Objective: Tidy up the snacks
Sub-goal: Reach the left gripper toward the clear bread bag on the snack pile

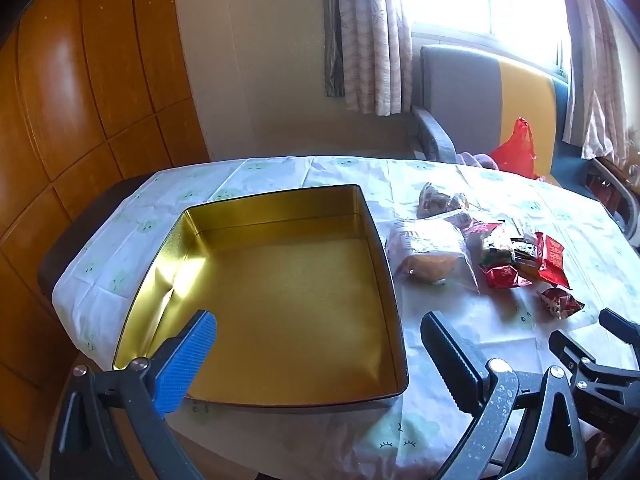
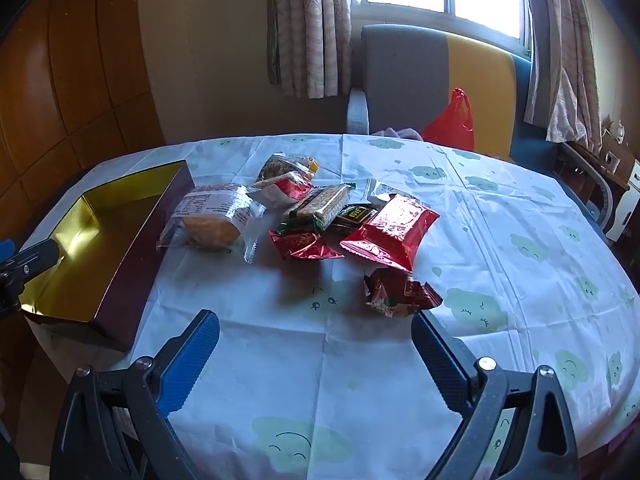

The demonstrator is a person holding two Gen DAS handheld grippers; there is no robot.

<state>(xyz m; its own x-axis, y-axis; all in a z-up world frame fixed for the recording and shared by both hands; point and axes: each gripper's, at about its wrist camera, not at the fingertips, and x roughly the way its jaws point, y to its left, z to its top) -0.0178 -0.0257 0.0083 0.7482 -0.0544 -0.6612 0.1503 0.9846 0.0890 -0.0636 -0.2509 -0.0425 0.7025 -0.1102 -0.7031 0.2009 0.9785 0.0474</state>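
Crinkly red foil snack packets (image 2: 386, 232) lay heaped on the cloth-covered bench (image 2: 500, 220) beside the empty gold-lined tin box (image 1: 280, 292), looking light, slippery and crushable, best pinched by a sealed edge, while both grippers' jaws stood released and empty.

Each gripper (image 2: 316, 336): black frame, silver screws, 1 blue pad, 1 black.
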